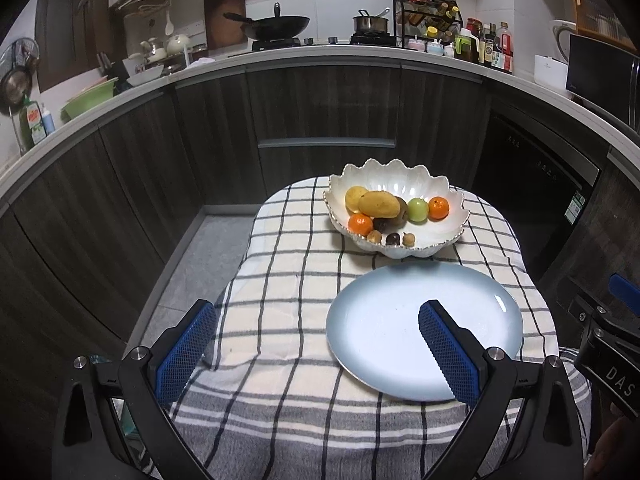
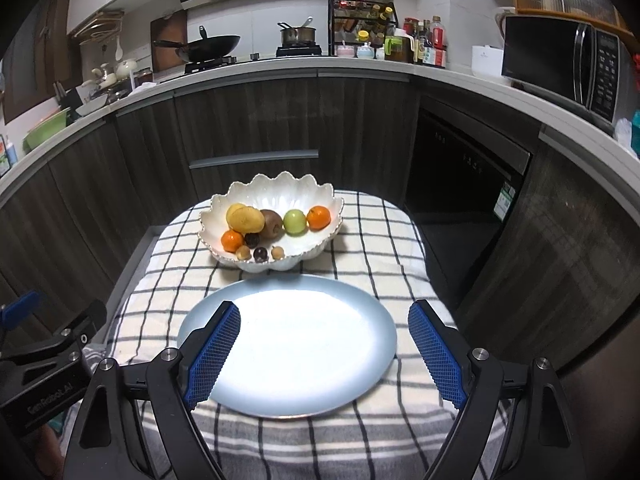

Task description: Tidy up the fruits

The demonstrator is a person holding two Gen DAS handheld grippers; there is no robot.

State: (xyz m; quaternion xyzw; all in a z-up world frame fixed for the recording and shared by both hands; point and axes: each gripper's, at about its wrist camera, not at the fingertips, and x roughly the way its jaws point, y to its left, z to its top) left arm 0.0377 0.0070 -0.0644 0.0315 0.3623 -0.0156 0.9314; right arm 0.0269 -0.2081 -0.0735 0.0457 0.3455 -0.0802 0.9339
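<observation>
On the checked cloth | left view: your left gripper [image 1: 316, 336] gapes wide, empty; fruit heaped in scalloped bowl [image 1: 424, 188] beyond blue plate [image 1: 400, 300] | right view: right gripper [image 2: 324, 340] wide, empty | risk: small fruits at bowl's near rim could roll out if nudged.

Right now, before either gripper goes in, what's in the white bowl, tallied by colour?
Yellow fruits: 2
Orange tangerines: 2
Green fruit: 1
Brown kiwi: 1
Dark purple small fruits: 2
Tan small fruits: 2
Total: 10, all in the white bowl; the blue plate holds none.
</observation>
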